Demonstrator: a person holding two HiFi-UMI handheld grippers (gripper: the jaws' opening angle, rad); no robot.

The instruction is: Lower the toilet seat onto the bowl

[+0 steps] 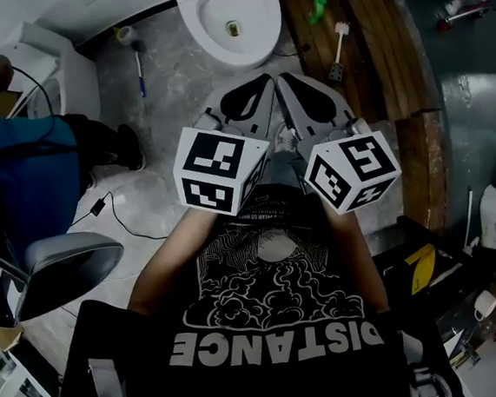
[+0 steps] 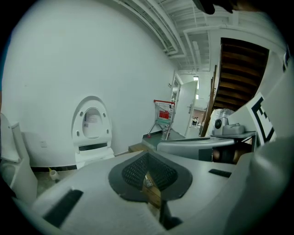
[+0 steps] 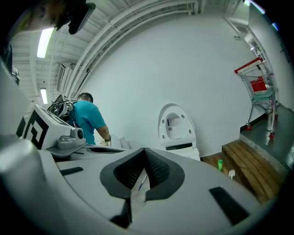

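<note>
Seat [image 2: 92, 123] upright, well ahead of left gripper [image 2: 148, 160] and right gripper [image 3: 144, 156], jaws shut.

We saw a wooden platform [image 1: 372, 42] on the floor [image 1: 175, 78] at the right, with a green bottle [image 1: 318, 8] and a white-handled brush [image 1: 339, 49] lying on it. A blue-handled stick [image 1: 139, 68] lay on the grey floor at the other side. A person in a teal shirt [image 3: 87, 120] stood at the left, turned away from us, near a black cable [image 1: 99, 205] and a grey chair seat [image 1: 63, 268]. A red shopping cart [image 2: 164, 114] stood by a doorway [image 2: 188, 110], near a wooden staircase [image 2: 241, 75].
</note>
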